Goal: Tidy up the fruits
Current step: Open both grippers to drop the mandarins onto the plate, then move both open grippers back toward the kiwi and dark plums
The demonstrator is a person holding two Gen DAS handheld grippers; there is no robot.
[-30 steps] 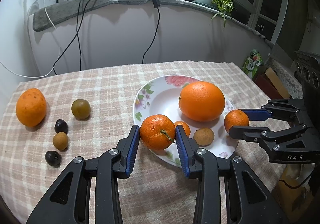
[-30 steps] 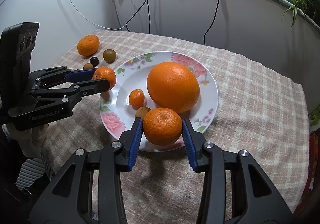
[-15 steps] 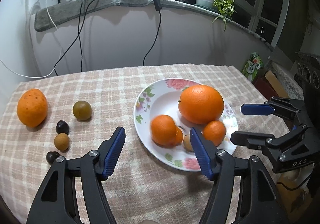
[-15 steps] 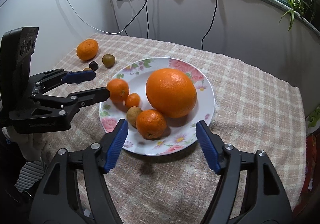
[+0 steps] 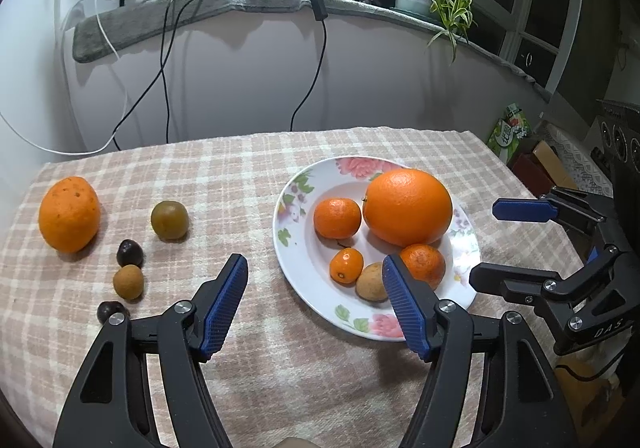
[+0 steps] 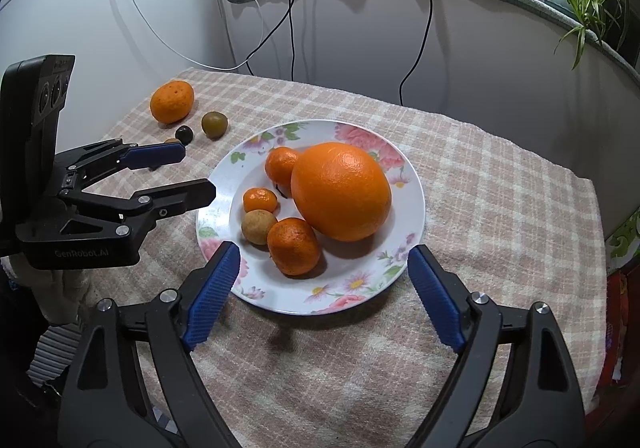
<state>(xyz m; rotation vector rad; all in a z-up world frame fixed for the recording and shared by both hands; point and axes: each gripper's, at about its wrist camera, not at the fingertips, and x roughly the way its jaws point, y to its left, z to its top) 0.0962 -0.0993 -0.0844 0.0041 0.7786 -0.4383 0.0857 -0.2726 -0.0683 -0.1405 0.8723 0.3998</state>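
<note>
The left tongs (image 5: pixel 315 296) stood spread over the near edge of the worktop (image 5: pixel 304 360), having just opened, with nothing between them, their right tip in front of the plate's near-left rim. The right tongs (image 6: pixel 320 288) were spread wider, also just opened and empty, straddling the near rim of the floral plate (image 6: pixel 408 183). On that plate lay a mandarin (image 6: pixel 294 246) nearest, a small tan fruit (image 6: pixel 258 227) touching its left side, a tiny orange fruit (image 6: pixel 260 200) just behind that, a big orange (image 6: pixel 340 191) filling the middle, and a second mandarin (image 6: pixel 282 163) against its far-left side. Toward the worktop's left edge, off the plate, sat two dark fruits (image 5: pixel 129 252), a tan one (image 5: pixel 128 282) between them, a green-brown fruit (image 5: pixel 169 219) and, farthest left, a rough orange (image 5: pixel 69 213). Cables (image 5: pixel 160 59) hung down the wall beyond
</note>
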